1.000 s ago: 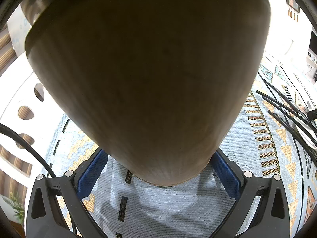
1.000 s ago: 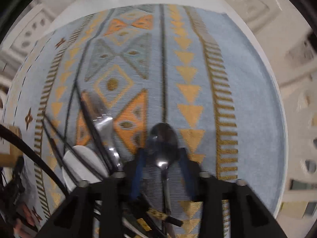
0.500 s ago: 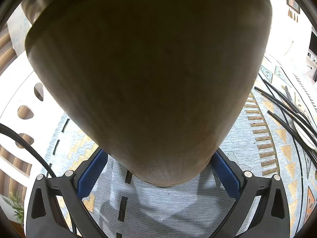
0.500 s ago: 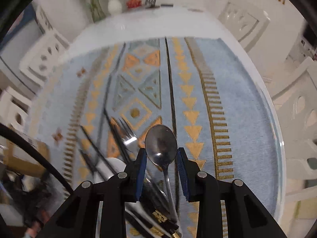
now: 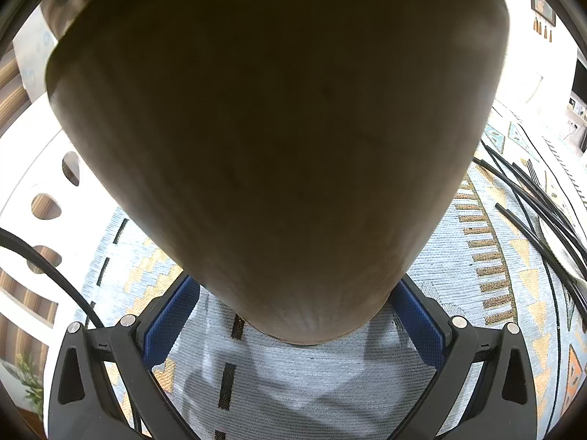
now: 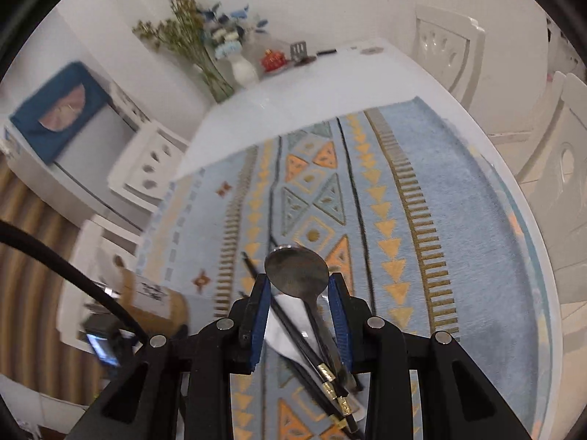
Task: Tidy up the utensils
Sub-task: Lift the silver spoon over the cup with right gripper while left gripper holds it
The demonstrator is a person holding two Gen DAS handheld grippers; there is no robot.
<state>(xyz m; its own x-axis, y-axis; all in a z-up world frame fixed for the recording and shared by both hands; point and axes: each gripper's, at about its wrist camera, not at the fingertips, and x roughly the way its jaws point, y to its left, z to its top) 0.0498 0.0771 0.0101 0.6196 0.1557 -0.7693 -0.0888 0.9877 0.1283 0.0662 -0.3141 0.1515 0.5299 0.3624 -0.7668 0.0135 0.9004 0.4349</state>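
In the left wrist view a round wooden utensil holder (image 5: 279, 128) fills most of the frame. My left gripper (image 5: 293, 306) is shut on its lower part, a blue pad on each side. In the right wrist view my right gripper (image 6: 299, 286) is shut on a metal spoon (image 6: 296, 269), whose bowl sticks up between the blue pads, well above the table. Below it black chopsticks with gold bands (image 6: 315, 355) lie across a white dish (image 6: 290, 315). The wooden holder (image 6: 154, 299) shows at the left of that view, blurred.
A blue patterned runner (image 6: 422, 220) covers the white table (image 6: 312, 84). Flowers in a white vase (image 6: 242, 69) and small items stand at the far end. White chairs (image 6: 447, 47) ring the table. More black chopsticks (image 5: 532, 198) lie right of the holder.
My right gripper has risen from the table with the spoon in it, and more of the room now shows. The left gripper and the wooden holder have stayed put.
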